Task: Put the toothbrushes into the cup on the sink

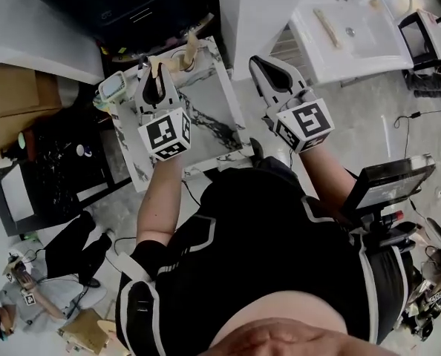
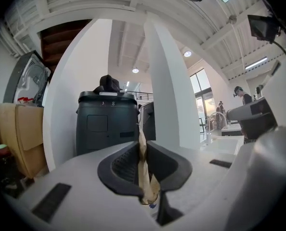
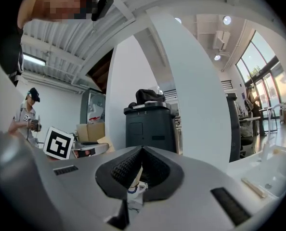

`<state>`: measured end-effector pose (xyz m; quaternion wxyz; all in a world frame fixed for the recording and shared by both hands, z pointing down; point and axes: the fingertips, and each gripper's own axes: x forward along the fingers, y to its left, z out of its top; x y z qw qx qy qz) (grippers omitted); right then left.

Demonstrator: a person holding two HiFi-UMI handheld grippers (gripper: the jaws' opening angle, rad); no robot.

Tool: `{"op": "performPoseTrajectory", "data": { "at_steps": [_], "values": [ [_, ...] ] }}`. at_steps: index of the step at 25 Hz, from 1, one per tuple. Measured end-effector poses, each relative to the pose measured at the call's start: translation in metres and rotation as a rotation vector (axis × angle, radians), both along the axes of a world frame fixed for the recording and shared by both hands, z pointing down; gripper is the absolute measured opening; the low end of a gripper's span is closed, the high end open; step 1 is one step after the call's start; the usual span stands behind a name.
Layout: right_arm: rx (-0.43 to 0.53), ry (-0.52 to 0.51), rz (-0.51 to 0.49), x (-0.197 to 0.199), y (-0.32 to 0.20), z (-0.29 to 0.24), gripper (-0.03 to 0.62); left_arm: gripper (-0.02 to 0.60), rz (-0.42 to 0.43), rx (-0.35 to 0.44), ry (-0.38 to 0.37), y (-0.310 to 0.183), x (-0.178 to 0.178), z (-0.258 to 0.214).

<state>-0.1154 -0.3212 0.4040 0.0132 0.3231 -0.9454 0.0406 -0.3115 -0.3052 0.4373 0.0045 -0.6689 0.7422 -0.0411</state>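
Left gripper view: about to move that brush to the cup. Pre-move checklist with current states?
1. Left gripper clamped on the toothbrush: ok, the beige brush is pinched between the jaws.
2. Right gripper empty: cannot tell. The jaws are together, but something pale shows in the gap.
3. Cup located: ok, what looks like it stands at the left corner of the marble top in the head view.
4. Held brush over the cup: not ok, the left gripper is off to the cup's right.
5. Second toothbrush collected: not ok, it lies on the white sink.
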Motion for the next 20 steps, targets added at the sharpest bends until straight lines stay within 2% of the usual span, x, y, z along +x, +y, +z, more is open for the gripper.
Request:
{"op": "performPoseTrajectory", "data": {
  "at_steps": [9,20],
  "values": [
    [-0.073,0.040,0.030,0.014,-0.008,0.031,0.023,0.049,-0.023,-0.057,0.017,-0.038,-0.009,0.049],
    [-0.096,0.073,0.025,0.012,-0.009,0.057,0.023,0.049,-0.041,-0.170,-0.001,-0.041,-0.012,0.107]
  ]
}}
